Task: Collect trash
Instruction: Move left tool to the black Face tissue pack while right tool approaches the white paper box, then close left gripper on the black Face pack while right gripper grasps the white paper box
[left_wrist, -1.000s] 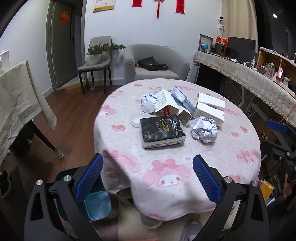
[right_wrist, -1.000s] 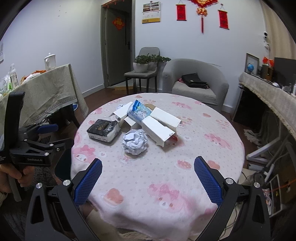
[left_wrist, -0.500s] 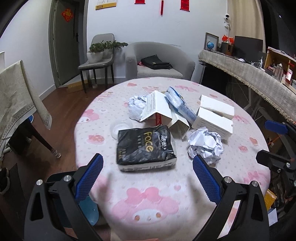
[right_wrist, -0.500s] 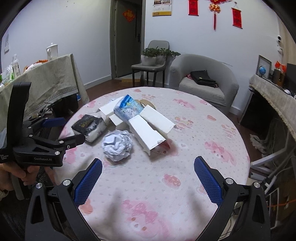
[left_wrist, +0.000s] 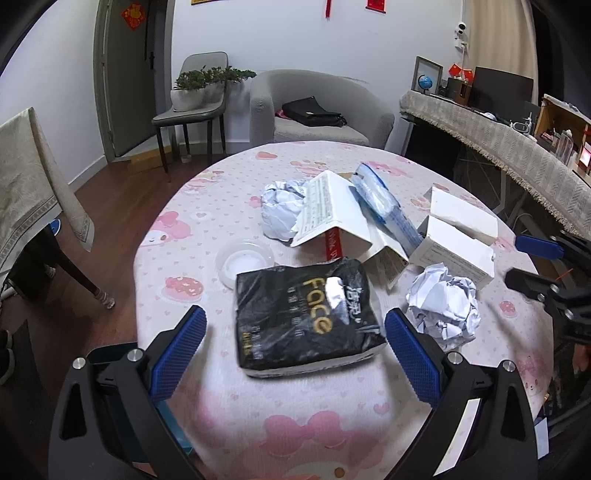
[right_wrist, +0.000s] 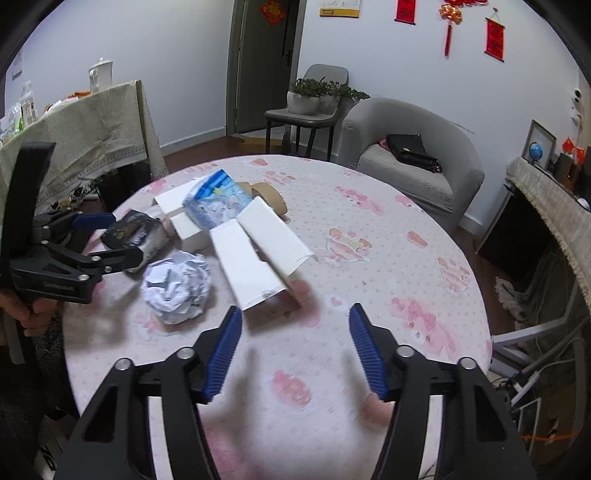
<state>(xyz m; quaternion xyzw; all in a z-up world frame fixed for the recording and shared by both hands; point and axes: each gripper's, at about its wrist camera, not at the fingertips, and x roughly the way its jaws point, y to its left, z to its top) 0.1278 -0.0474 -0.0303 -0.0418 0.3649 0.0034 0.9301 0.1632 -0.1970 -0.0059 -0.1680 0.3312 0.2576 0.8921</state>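
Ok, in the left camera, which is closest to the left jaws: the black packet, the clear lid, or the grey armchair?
1. Black packet, right between the open jaws.
2. Clear lid, just behind, to the left.
3. Grey armchair, beyond the table.

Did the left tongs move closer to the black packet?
Yes. The left tongs came forward over the table; the black packet now sits between their tips.

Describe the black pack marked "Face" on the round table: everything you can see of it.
The black tissue pack is a soft, glossy plastic-wrapped block with gold "Face" lettering and a whitish underside edge. Its wrapper looks crumpled and torn at the top, where silver shows. It lies flat on the pink patterned tablecloth, near the table's edge, between and just beyond the open jaws of the left gripper, which do not touch it. A white folded box sits right behind it.
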